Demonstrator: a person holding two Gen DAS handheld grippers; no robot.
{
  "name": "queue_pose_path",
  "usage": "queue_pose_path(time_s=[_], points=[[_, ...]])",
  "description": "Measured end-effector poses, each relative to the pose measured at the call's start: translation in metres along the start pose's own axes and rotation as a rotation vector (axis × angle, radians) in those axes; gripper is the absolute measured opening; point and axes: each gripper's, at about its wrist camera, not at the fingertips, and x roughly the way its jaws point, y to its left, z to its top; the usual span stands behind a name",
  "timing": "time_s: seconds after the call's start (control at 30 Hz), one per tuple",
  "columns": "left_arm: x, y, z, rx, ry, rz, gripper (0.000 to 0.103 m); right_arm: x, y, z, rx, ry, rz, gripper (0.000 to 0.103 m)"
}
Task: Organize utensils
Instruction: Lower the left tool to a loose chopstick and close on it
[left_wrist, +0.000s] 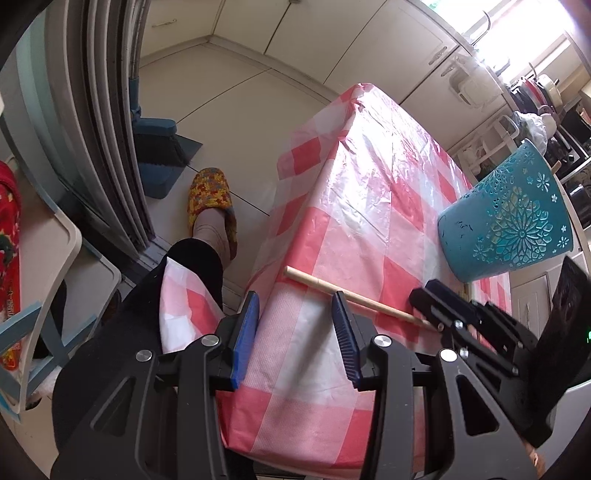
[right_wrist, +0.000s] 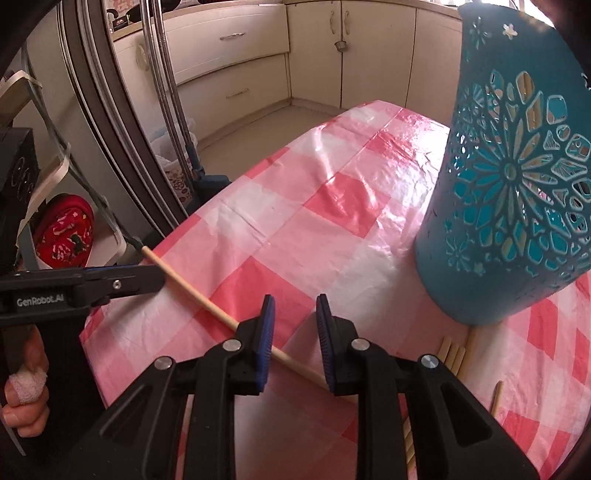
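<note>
**Chopstick flat on the table, both grippers parted around it**

1 wooden chopstick (right_wrist: 221, 314) lies flat on the pink-and-white checked tablecloth (right_wrist: 295, 221), near the table's front edge, one end poking past the cloth's corner.

Right gripper (right_wrist: 295, 332): jaws partly apart, the stick passing under or between the blue pads (right_wrist: 266, 332); cannot tell for sure if either pad touches it, looks like a gap. Not clamped.

Left gripper (left_wrist: 295, 325): jaws apart, nothing pinched. In its own view the stick runs just beyond the right fingertip; from the right wrist view the left tip sits against the stick's far end.

More wooden chopsticks (right_wrist: 452, 354) lie loose on the cloth just beside the base of the teal perforated holder (right_wrist: 517, 184), which stands upright on the table, apart from the single stick. 1 more stick (right_wrist: 496, 398) lies off to the right.

A hand (right_wrist: 26, 387) with a bandaged finger grips the left handle. Foot in a yellow patterned slipper (left_wrist: 210, 199) on the floor beside the table.
</note>
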Motion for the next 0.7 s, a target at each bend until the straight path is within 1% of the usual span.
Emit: queue_pose_path(time_s=[0.03,0.07,0.13,0.27,0.43,0.5,0.63,0.7], points=[[0.002,-0.001,0.001,0.000,0.000,-0.004,0.038,-0.001,0.003,-0.001,0.005,-0.001,0.014,0.025],[0.003,-0.002,0.002,0.000,0.000,-0.006,0.038,-0.002,0.005,-0.002,0.009,-0.005,0.019,0.028],[0.005,-0.004,0.005,-0.001,-0.005,-0.007,0.038,-0.003,0.009,-0.006,0.002,-0.014,0.021,0.031],[0.008,-0.006,0.013,-0.008,-0.017,-0.013,0.038,-0.002,0.011,-0.010,0.031,-0.013,0.076,0.031],[0.013,-0.010,0.026,0.001,-0.023,-0.014,0.039,-0.003,0.025,-0.014,0.025,-0.031,0.103,0.031],[0.017,-0.012,0.032,0.014,-0.018,-0.004,0.040,-0.003,0.030,-0.015,0.021,-0.035,0.113,0.031],[0.025,-0.020,0.040,0.056,-0.001,0.045,0.040,-0.002,0.038,-0.014,0.018,-0.037,0.120,0.031],[0.025,-0.022,0.040,0.065,-0.003,0.052,0.040,-0.002,0.039,-0.014,0.025,-0.038,0.123,0.032]])
